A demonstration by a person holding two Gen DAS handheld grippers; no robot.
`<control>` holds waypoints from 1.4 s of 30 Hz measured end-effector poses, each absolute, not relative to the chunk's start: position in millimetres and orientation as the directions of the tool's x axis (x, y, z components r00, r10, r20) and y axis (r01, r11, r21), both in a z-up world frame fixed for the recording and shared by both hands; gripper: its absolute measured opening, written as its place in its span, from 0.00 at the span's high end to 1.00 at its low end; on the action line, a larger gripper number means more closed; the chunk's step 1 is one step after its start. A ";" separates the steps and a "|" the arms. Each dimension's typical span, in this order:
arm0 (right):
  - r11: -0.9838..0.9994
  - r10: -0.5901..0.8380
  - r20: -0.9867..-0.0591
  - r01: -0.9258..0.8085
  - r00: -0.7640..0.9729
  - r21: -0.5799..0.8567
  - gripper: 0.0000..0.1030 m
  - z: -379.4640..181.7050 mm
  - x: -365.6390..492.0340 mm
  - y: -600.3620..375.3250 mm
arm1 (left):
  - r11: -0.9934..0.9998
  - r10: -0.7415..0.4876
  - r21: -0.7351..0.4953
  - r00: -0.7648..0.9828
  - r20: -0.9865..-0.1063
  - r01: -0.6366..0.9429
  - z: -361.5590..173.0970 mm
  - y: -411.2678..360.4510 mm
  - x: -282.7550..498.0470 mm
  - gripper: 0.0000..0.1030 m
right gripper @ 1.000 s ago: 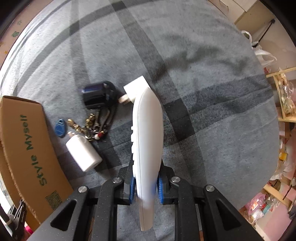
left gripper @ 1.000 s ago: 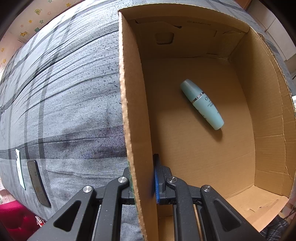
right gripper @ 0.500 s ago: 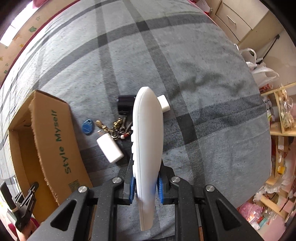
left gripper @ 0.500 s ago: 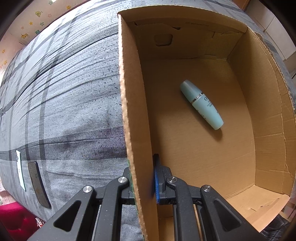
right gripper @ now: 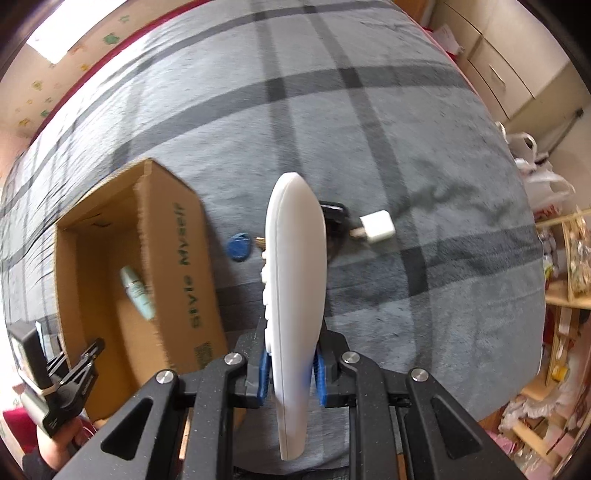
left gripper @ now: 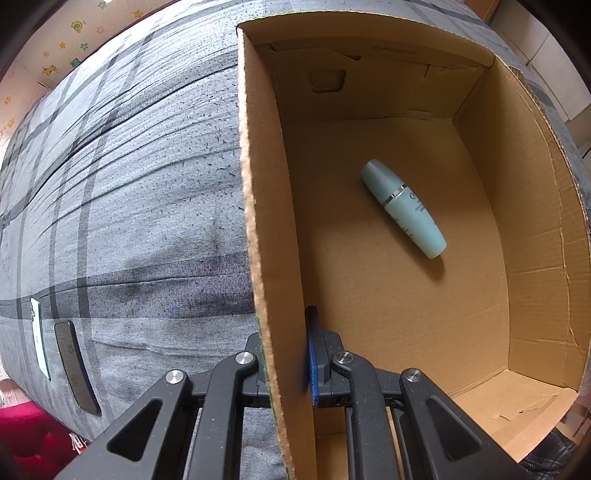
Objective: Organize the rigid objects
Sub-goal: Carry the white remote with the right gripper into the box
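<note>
One teal bottle lay boxed; left tool clamped the cardboard box wall, right tool gripped a white remote aloft, keys and charger at 12 o'clock unsorted.

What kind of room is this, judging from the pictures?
Probably a home bedroom: a bed with a grey checked cover, wallpaper with small cartoon figures, and pale drawers beside it.

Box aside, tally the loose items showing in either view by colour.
White: 3 (remote, charger plug, white phone)
Teal: 1 (bottle)
Blue: 1 (key fob)
Black: 2 (dark phone, black item half hidden behind the remote)
Total: 7
</note>
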State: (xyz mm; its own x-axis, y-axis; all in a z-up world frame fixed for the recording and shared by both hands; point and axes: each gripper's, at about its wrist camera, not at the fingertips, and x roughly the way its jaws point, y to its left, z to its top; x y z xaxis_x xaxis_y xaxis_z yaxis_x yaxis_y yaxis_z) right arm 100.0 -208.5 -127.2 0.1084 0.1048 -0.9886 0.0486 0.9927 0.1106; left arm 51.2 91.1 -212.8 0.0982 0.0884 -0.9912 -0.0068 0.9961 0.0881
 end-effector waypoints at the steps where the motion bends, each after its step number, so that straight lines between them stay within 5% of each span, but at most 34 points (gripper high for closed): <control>1: 0.993 0.110 -0.988 0.038 0.111 0.115 0.82 -124.7 100.3 -203.9 | 0.996 0.088 0.088 0.098 -0.991 -0.006 -212.8 91.5 51.5 0.88; 22: 0.951 0.207 -0.976 -0.249 0.071 0.184 0.82 -110.2 110.7 -79.5 | 0.998 0.069 0.068 0.092 -0.993 -0.012 -217.3 107.1 54.4 0.88; 42: 0.896 0.210 -0.971 -0.375 -0.114 0.238 0.81 -196.0 94.3 -5.3 | 0.998 0.067 0.066 0.094 -0.993 -0.017 -218.4 109.7 51.5 0.88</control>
